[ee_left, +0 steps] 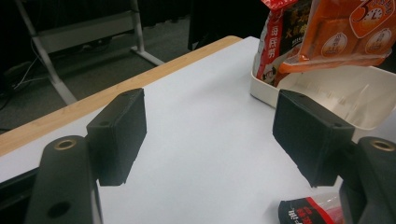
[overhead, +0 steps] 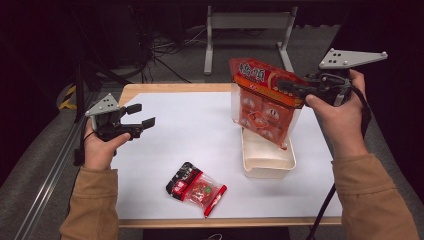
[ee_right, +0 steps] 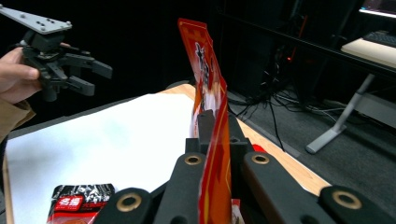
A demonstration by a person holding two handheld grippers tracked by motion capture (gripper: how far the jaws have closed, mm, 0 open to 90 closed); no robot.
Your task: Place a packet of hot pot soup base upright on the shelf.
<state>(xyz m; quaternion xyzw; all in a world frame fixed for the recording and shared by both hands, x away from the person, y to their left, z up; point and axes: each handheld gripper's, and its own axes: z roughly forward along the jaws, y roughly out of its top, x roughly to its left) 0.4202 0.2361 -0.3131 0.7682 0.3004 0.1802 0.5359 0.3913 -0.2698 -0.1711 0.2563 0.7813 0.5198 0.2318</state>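
1. Large orange-red snack bag (overhead: 264, 100): glossy plastic film, flat and broad, printed header across the top, clear window showing small round-labelled packets inside; hanging upright over the white tray (overhead: 268, 162) near the table's right edge, lower corner dipping inside the rim.
2. Right gripper (overhead: 292, 87): jaws clamped on the bag's top seam, film pinched thin between the pads, as seen edge-on in the right gripper view (ee_right: 212, 140).
3. Left gripper (overhead: 140, 116): jaws apart, nothing between them, hovering above the table's left edge.
4. Step in hand, by judgement: lowering the bag into the tray.
5. Next move likely calls for tilting the limp bag flat so it settles within the rim, then letting go.
6. Small red-and-black packet (overhead: 196, 188): crinkly, shiny, lying flat near the table's front edge, well apart from the tray.
7. Tray: rigid, smooth, rectangular with rounded corners.
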